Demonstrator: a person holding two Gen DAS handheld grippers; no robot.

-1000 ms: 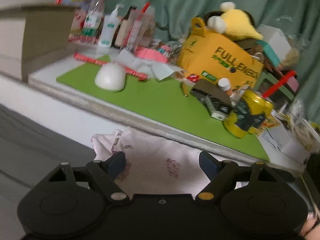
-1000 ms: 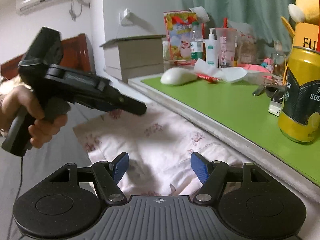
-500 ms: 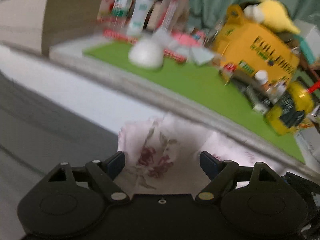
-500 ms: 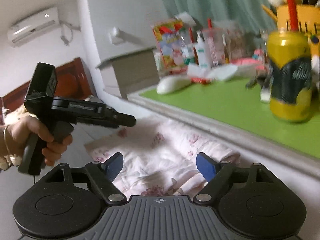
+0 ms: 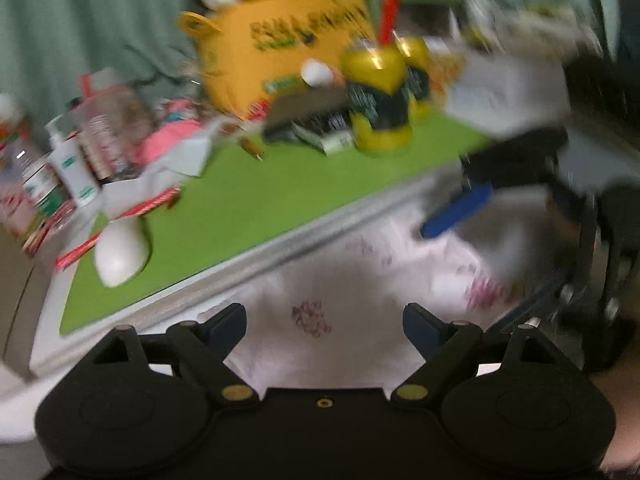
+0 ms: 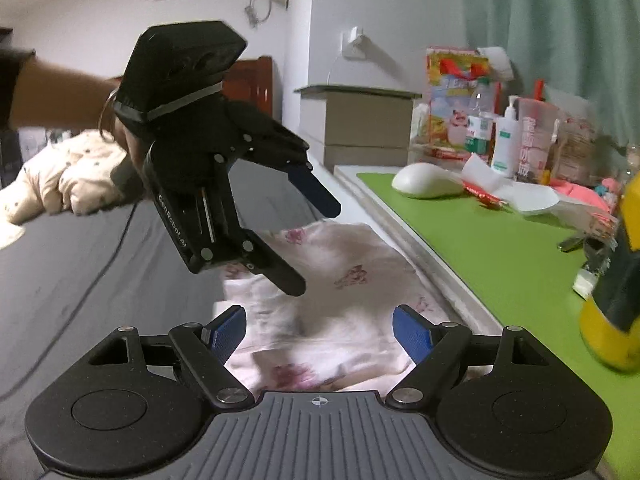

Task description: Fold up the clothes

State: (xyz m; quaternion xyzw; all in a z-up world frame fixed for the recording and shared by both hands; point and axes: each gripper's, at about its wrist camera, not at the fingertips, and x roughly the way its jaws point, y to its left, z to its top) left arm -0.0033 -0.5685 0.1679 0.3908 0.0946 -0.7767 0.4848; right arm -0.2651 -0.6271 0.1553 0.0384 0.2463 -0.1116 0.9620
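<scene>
Black left gripper (image 6: 316, 248) agape above garment (image 6: 340, 280)

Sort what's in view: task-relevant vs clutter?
Job:
floral garment
left gripper, open
right gripper, open

Lying about:
yellow can
white mouse
lotion bottle
yellow box
cardboard boxes

2 grippers (left (image 6: 316, 248), right (image 6: 320, 334)), 1 floral garment (image 6: 344, 280), 2 yellow cans (image 5: 380, 100), 1 white mouse (image 6: 426, 186), 1 cardboard box (image 6: 360, 128)
</scene>
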